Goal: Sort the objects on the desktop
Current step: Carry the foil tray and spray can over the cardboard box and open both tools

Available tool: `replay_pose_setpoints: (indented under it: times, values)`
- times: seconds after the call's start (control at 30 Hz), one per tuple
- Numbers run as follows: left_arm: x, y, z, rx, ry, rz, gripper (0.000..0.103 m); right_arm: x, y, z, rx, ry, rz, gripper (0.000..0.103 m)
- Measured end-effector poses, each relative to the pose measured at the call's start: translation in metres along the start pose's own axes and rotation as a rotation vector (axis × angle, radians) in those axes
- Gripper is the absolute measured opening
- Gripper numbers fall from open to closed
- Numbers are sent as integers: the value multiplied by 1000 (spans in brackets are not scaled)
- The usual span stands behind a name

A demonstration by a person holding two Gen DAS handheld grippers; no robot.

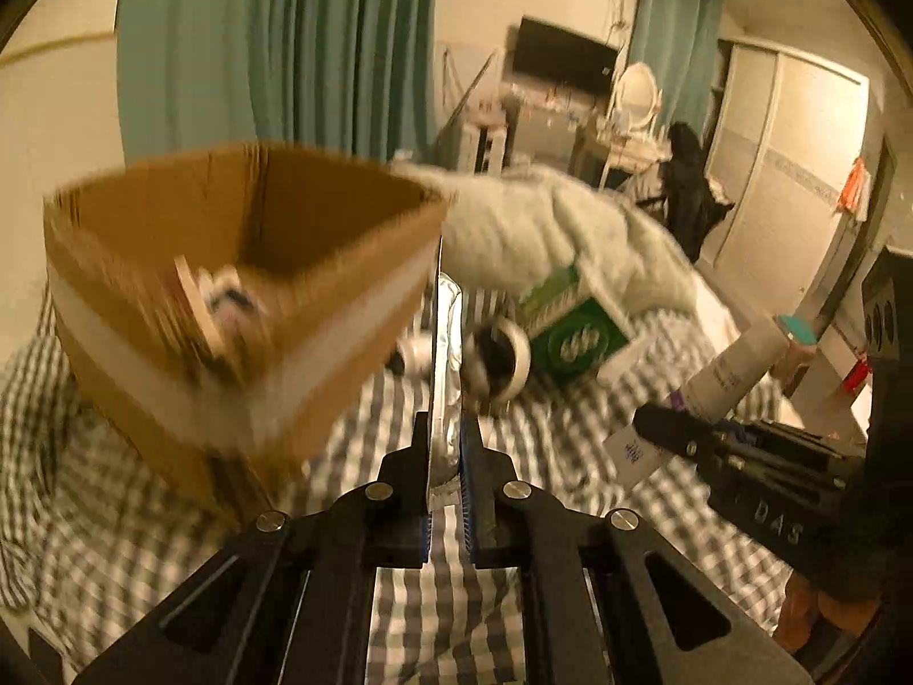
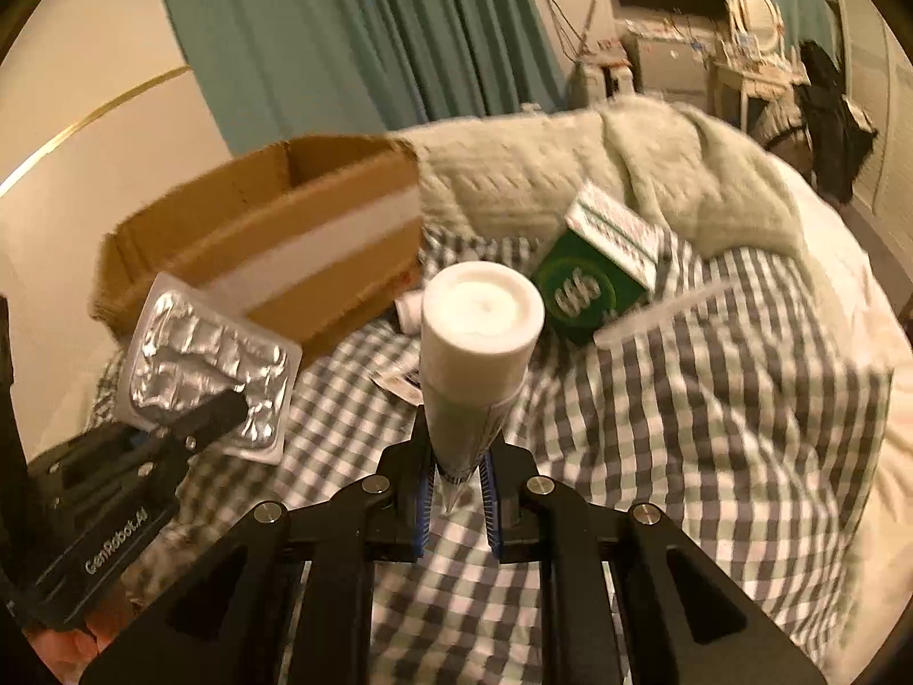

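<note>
Both claws held things above the checked bed.

The left claw [image 1: 445, 491] pinched a silver pill sheet [image 1: 444, 377], seen edge-on there; the right view showed its crinkly face [image 2: 211, 365]. The right claw [image 2: 456, 491] squeezed a white tube [image 2: 476, 354]. The cardboard box [image 1: 228, 297] was blurry, so the things inside were hard to make out. A green box [image 2: 593, 279] lay near the blanket [image 2: 627, 165].

A home bedroom: a bed with a checked sheet [image 2: 656, 399] and a rumpled pale blanket [image 2: 627, 171], teal curtains [image 2: 371, 28] over the wall, a dressing table with an oval mirror [image 1: 636, 88], a wall-mounted television [image 1: 562, 60], and a sliding-door wardrobe [image 1: 787, 154].
</note>
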State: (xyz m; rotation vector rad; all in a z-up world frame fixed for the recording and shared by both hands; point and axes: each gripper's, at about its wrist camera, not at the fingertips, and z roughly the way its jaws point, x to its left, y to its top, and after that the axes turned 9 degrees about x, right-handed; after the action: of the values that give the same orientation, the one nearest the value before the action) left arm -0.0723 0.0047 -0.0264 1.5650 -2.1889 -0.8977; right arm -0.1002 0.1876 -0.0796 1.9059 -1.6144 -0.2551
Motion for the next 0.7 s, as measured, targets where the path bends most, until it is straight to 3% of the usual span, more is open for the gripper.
replay_pose_setpoints:
  times: [0.13, 0.37, 0.57, 0.7]
  values:
    - [15, 35, -29, -61, -31, -34, 8, 22, 22, -27, -37, 16, -59, 13]
    - [62, 101, -49, -109, 16, -110, 8, 83, 82, -49, -58, 62, -178, 13]
    - [111, 124, -37, -93, 234, -124, 8, 140, 132, -10, 35, 129, -228, 13]
    - [138, 122, -17, -30, 256, -159, 8, 160, 148, 34, 110, 76, -216, 13]
